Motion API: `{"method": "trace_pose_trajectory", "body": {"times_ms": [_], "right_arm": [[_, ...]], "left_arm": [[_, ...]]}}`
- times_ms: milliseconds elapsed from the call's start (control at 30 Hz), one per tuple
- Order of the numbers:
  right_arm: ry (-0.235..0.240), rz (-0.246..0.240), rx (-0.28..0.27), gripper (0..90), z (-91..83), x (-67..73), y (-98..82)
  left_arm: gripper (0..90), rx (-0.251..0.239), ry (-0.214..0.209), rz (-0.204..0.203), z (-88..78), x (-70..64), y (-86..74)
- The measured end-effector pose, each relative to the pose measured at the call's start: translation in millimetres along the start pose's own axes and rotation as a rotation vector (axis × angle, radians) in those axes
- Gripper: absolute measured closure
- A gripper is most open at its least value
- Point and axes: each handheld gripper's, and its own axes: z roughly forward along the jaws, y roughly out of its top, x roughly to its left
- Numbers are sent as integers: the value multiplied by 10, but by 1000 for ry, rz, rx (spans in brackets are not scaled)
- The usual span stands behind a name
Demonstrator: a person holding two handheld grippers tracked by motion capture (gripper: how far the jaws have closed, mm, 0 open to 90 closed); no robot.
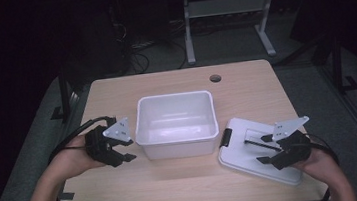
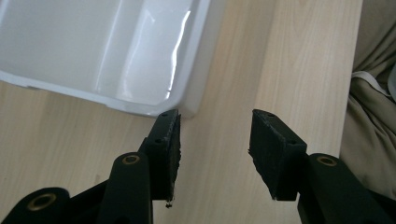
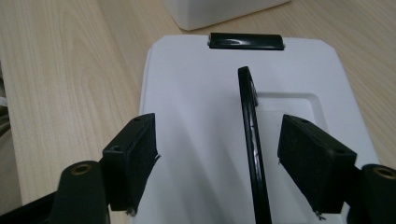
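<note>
The right hand-held gripper (image 1: pixel 267 149) hangs over the white lid (image 1: pixel 244 146), its jaws spread with the lid's raised black handle (image 3: pixel 252 140) standing between them but nearer the one pad; neither pad presses on it, so nothing is grasped yet. If the jaws close from here off-centre, I'd judge one pad would meet the thin handle first and could push it flat or skew the lid on the worktop (image 1: pixel 185 180) rather than pinch it cleanly. A grip taken that close to one end might also let the lid swing and tip when lifted.

The left hand-held gripper (image 1: pixel 124 149) sits just beside the near left corner of the white bin (image 1: pixel 176 123), jaws released and holding nothing, one pad almost at the bin's wall; whether it touches I can't quite tell. With no hold there, the bin could slide when the lid comes down on it.

The left forearm comes in low from the bottom corner, wrist level, jaws pointing across at the bin. The right hand rests at the lid's near edge, gripper angled forward and down along the handle.
</note>
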Motion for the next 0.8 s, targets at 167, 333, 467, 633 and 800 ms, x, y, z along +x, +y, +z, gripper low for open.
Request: {"method": "trace_pose_trajectory", "body": {"times_ms": [167, 333, 467, 633, 800], "right_arm": [[-7, 1, 5, 276, -1, -1, -5], [-9, -1, 12, 276, 2, -3, -5], [-14, -1, 7, 276, -4, -2, -7], [-13, -2, 17, 276, 10, 3, -6], [-14, -4, 28, 276, 31, 9, -2]], "left_arm": [[514, 3, -13, -5, 89, -85, -76], [507, -3, -21, -6, 167, -160, -137], [503, -8, -24, -5, 215, -210, -171], [492, -12, -20, -10, 299, -263, -221], [486, -13, -21, -14, 386, -302, -260]]}}
